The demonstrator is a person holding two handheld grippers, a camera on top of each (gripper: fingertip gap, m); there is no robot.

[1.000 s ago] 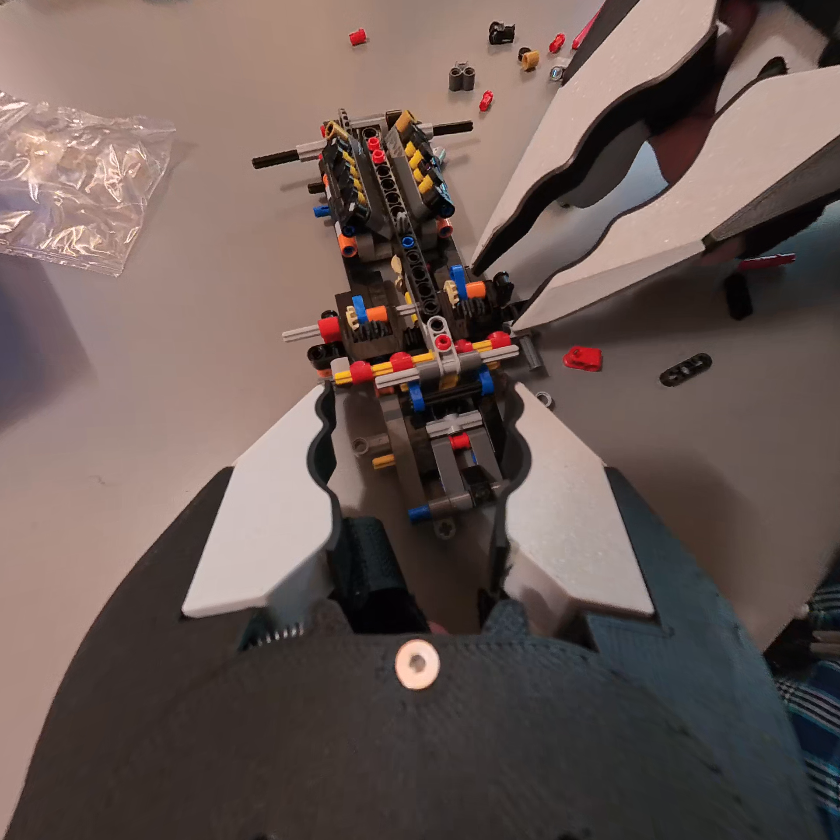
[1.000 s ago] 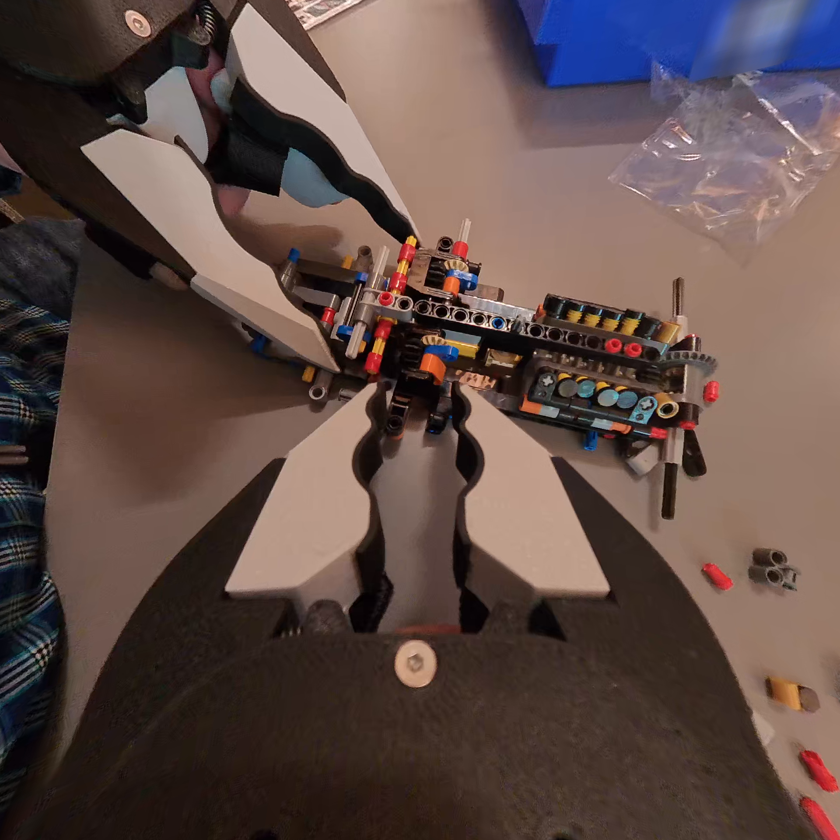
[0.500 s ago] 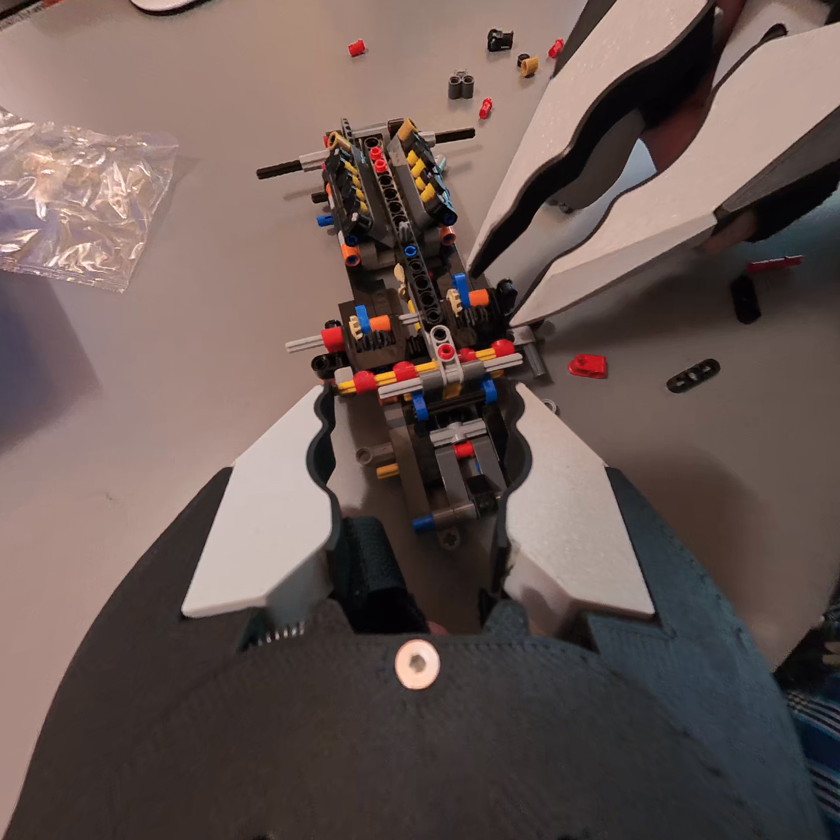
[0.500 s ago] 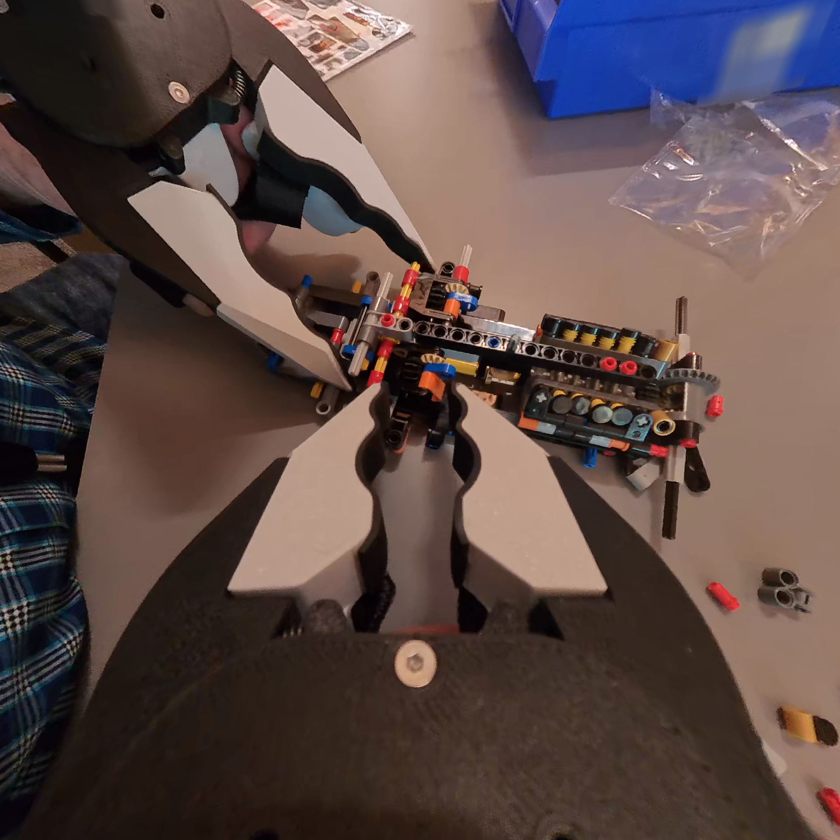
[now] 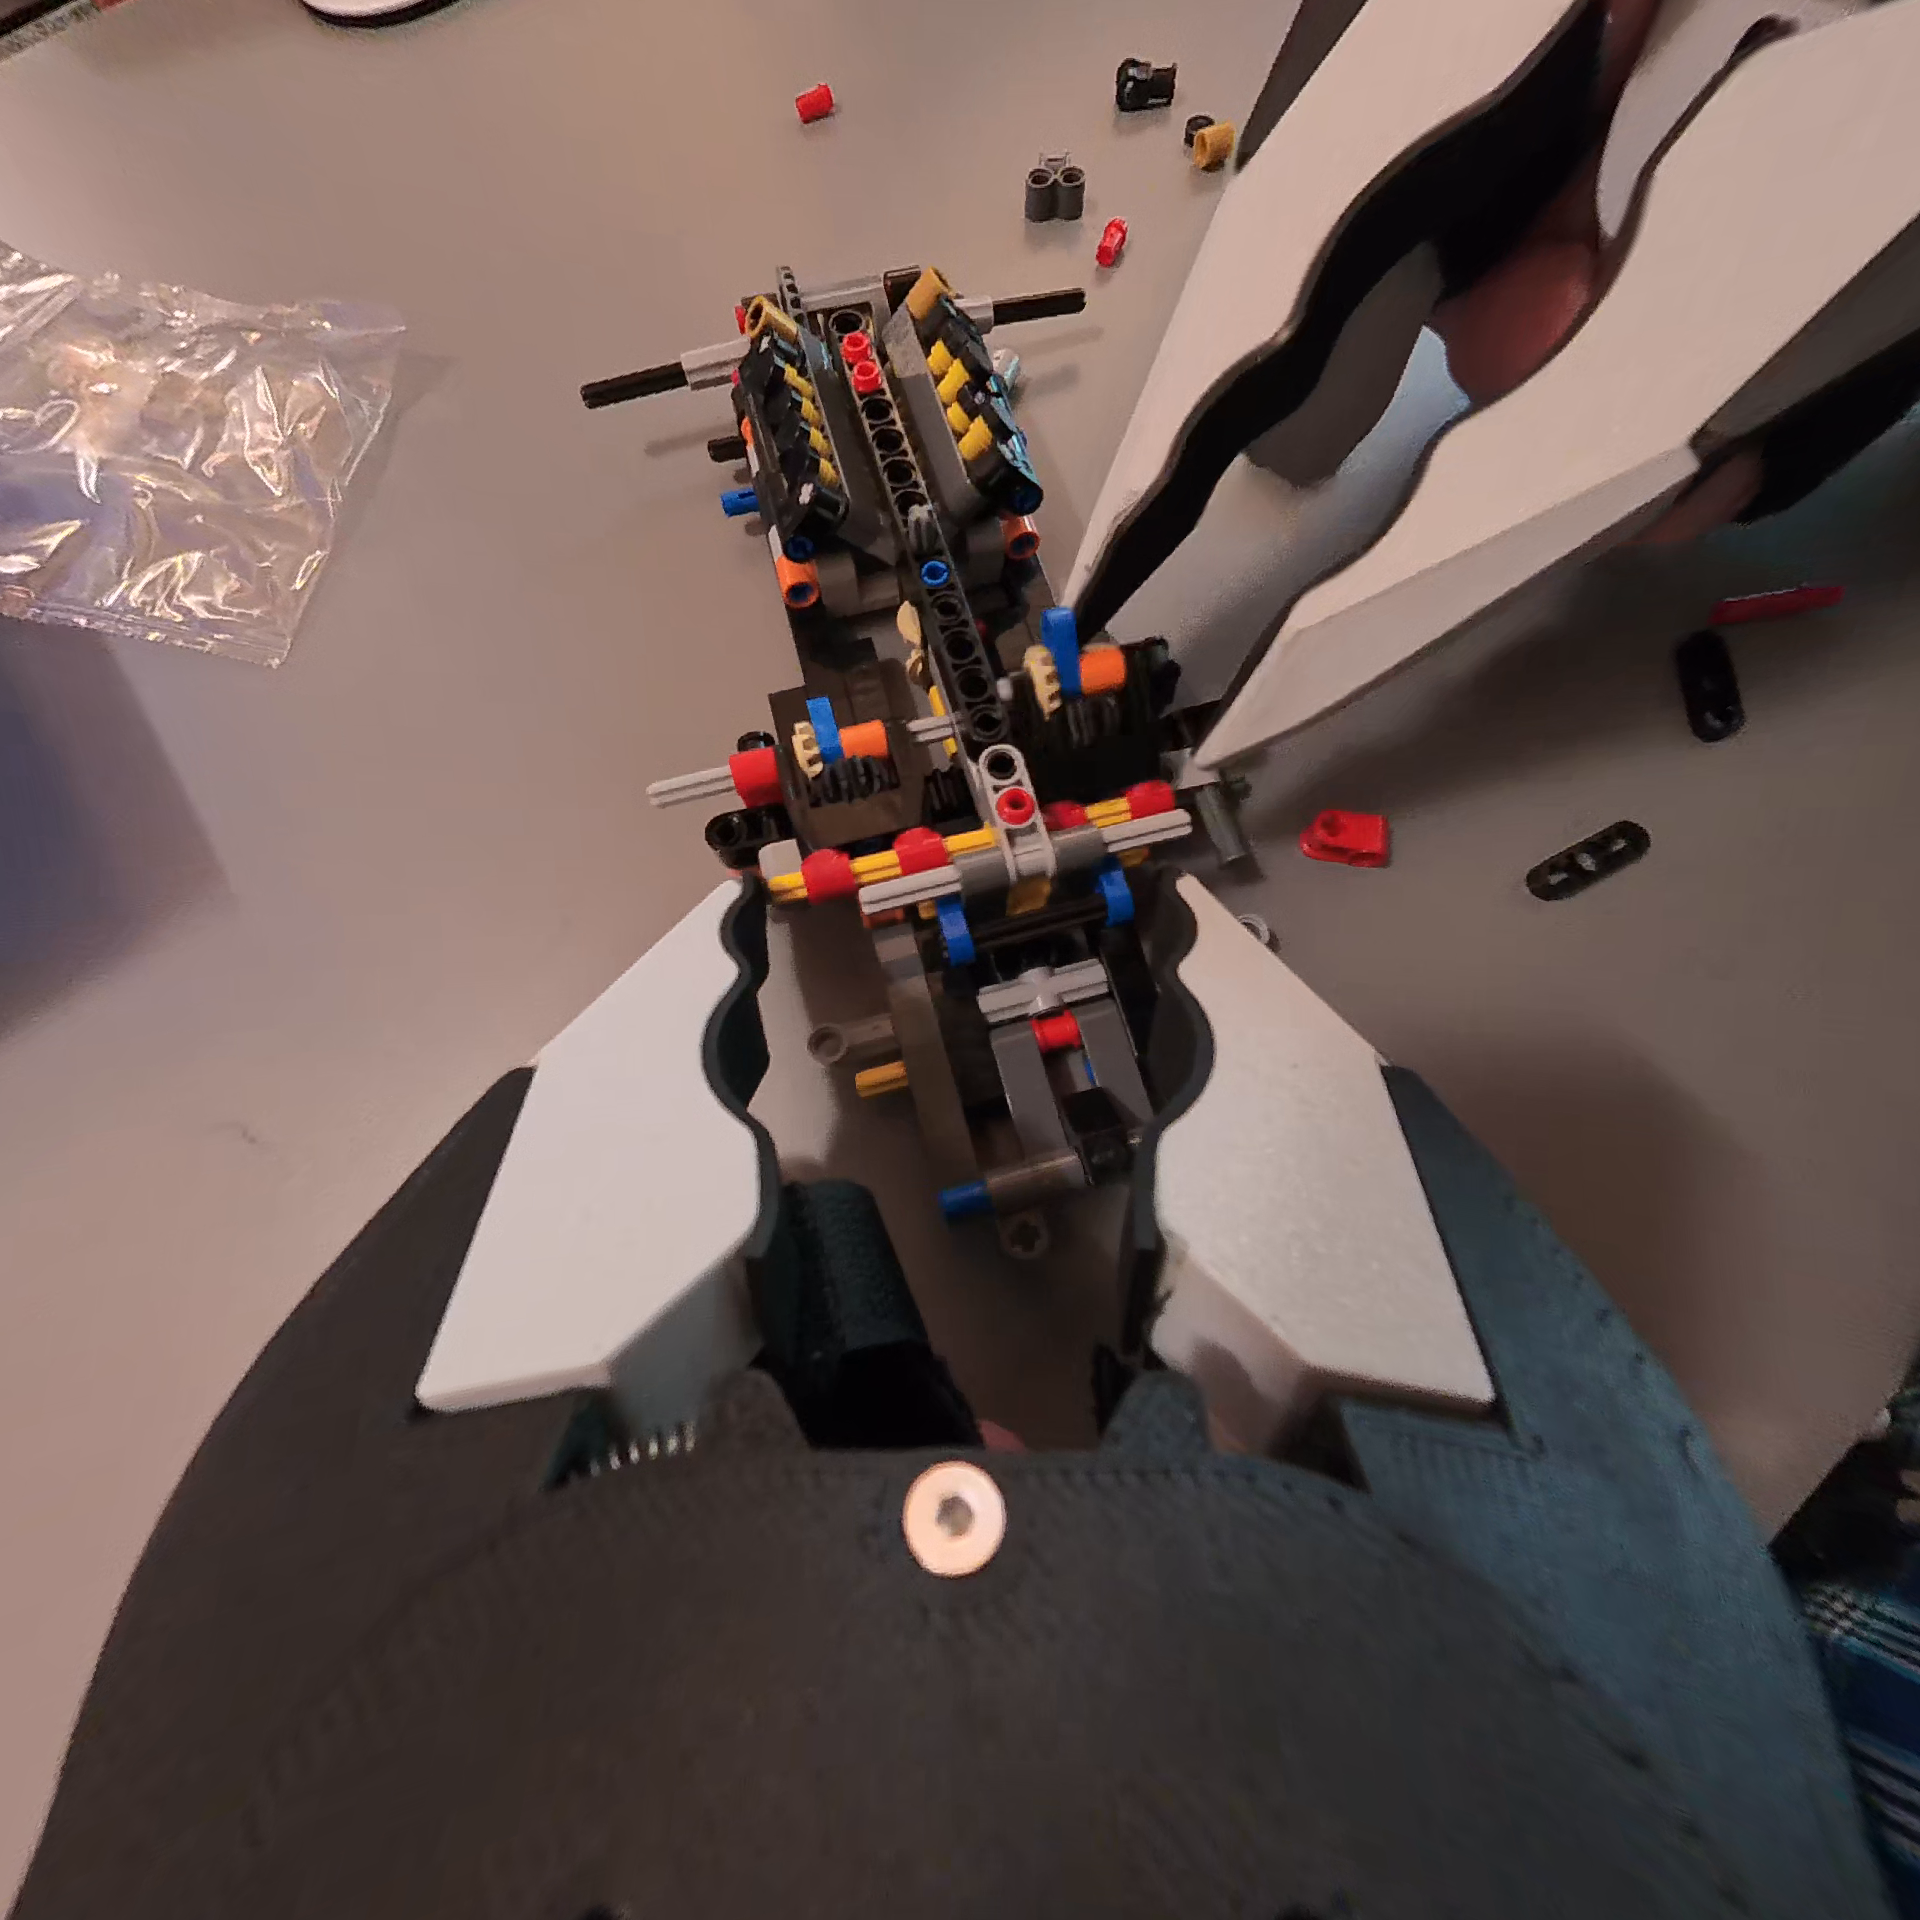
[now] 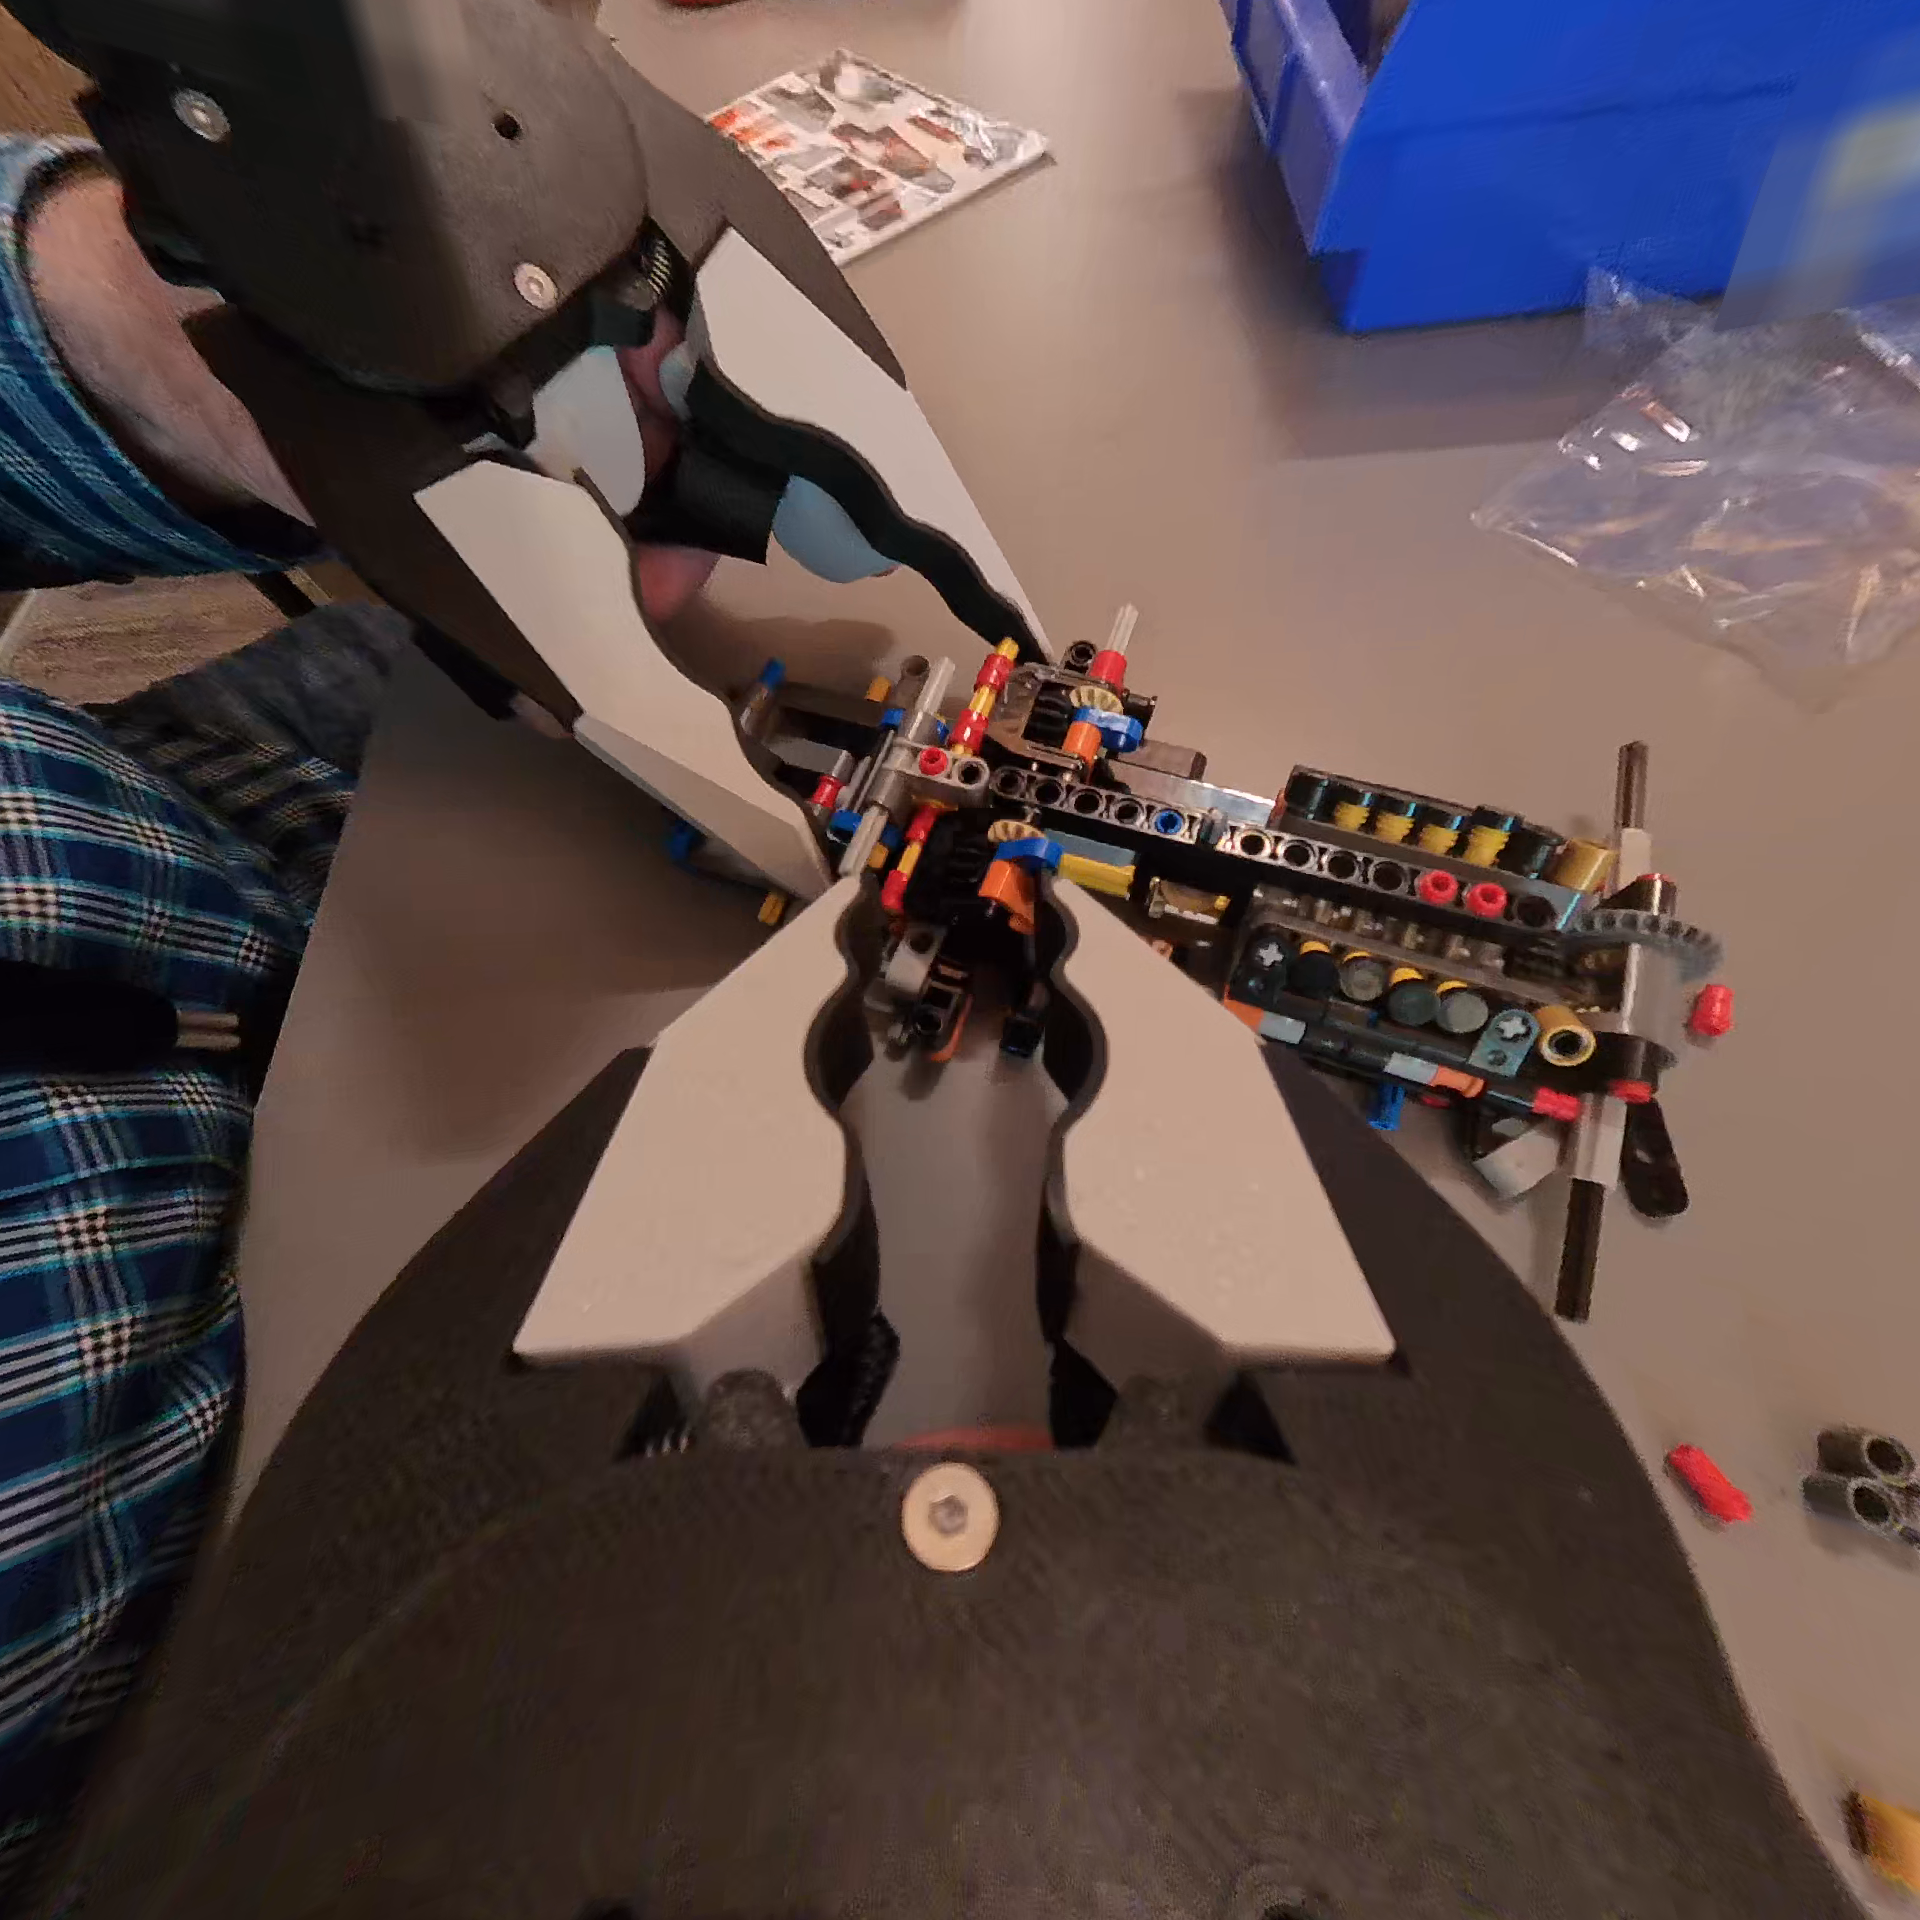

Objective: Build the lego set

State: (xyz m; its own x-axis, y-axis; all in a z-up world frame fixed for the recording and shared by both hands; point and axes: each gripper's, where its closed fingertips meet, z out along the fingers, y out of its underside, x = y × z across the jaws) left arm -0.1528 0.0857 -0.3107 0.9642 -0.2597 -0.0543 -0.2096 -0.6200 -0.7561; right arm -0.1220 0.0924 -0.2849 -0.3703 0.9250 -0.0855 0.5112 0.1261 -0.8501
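Observation:
A long lego chassis (image 5: 914, 623) of black beams with yellow, red, blue and orange pieces lies on the grey table; it also shows in the right wrist view (image 6: 1299, 862). My left gripper (image 5: 966, 894) straddles its narrow near end, fingertips against the ends of the yellow and red cross axle, shut on it. It shows at upper left in the right wrist view (image 6: 914, 764). My right gripper (image 6: 951, 904) comes in from the side and is shut on the black gear block with the orange piece. In the left wrist view (image 5: 1143, 681) it reaches in from the upper right.
A clear plastic bag (image 5: 177, 468) lies to the left. A blue bin (image 6: 1558, 156) and a booklet (image 6: 873, 156) sit at the back. Loose pieces lie around: a red one (image 5: 1345, 836), a black link (image 5: 1584, 860), grey connectors (image 6: 1865, 1496). A plaid sleeve (image 6: 104, 935) is at the left. My right fingertips sit around 5 cm from my left ones.
My right gripper has pushed further in, so the gear block sits deeper between its fingers. My left gripper keeps its hold on the chassis end.

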